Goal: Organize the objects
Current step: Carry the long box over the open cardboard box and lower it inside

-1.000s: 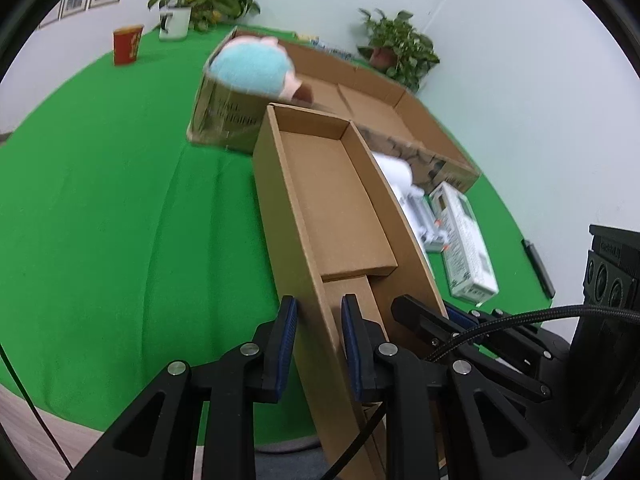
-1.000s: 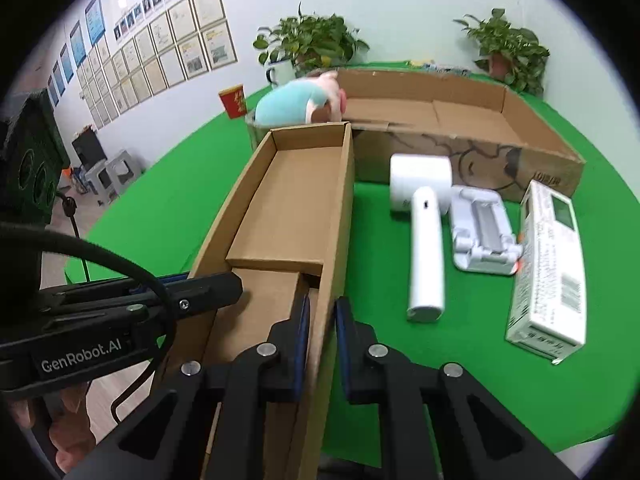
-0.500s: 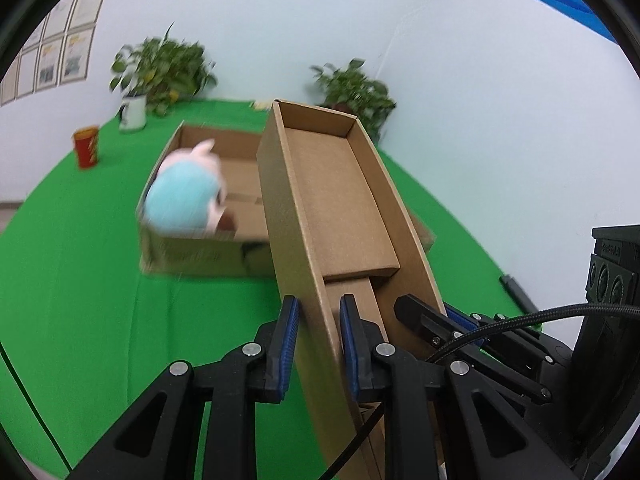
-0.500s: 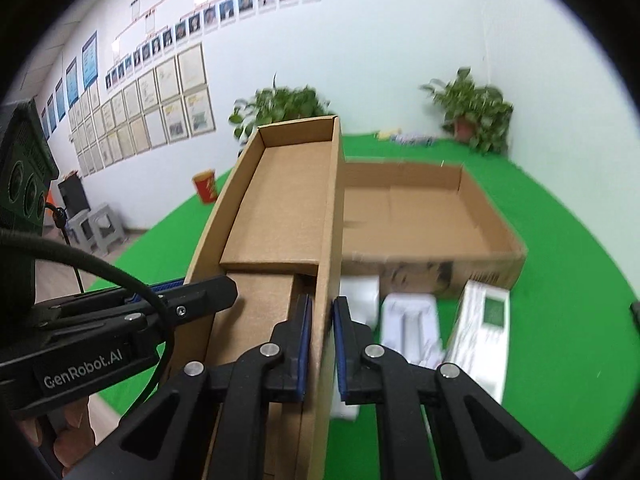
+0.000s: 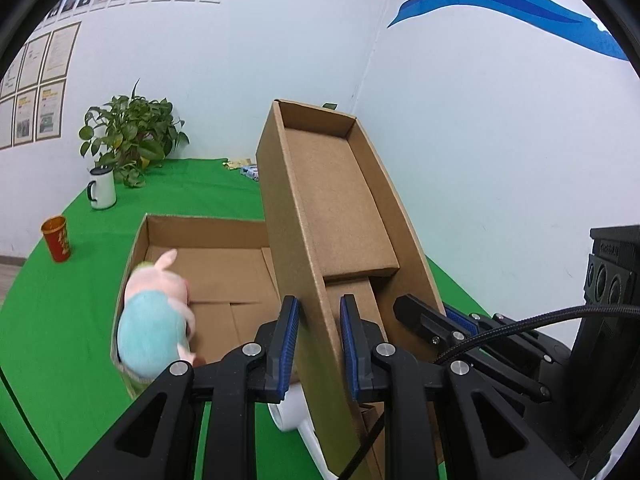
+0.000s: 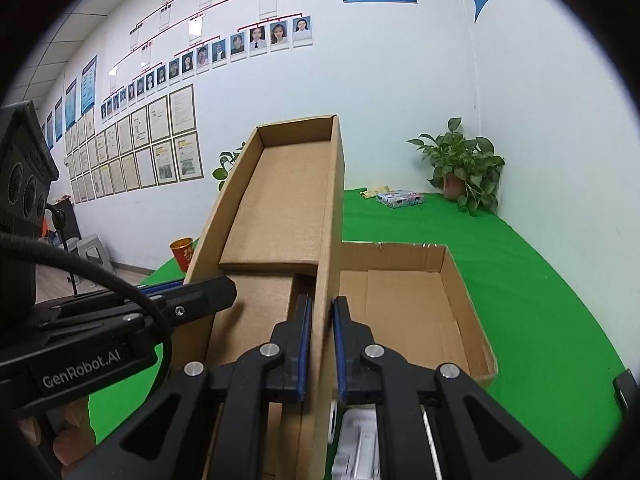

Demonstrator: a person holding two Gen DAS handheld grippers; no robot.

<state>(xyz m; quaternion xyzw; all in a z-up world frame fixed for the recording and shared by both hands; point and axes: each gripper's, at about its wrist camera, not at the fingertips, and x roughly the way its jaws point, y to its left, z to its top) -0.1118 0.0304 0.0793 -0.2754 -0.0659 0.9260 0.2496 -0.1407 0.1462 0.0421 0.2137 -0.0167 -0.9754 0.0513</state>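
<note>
Now, hold: left gripper [image 5: 316, 344] and right gripper [image 6: 320, 346] each have their fingers clamped on an opposite long wall of the narrow box [image 5: 340, 216], which is up off the table [image 5: 52, 344], far end tilted upward.
Doing it well: keep both pinches equally firm and both hands level with each other, so the thin cardboard walls do not twist or fold; lower the far end before setting the box down.
Just below: a white handled appliance [image 5: 298, 420] and a white holder [image 6: 358, 440] lie under the near end; the box needs to clear them.
Beyond: a wide open carton [image 6: 448, 280] sits on the green cloth, with a pink-and-blue plush toy [image 5: 154, 316] perched on its near left corner.
In the way: the toy is likely to topple if the box brushes it.
Far off: red cup [image 5: 56, 238], white mug [image 5: 102, 190], potted plants [image 6: 464, 164], a small packet [image 6: 400, 199].
</note>
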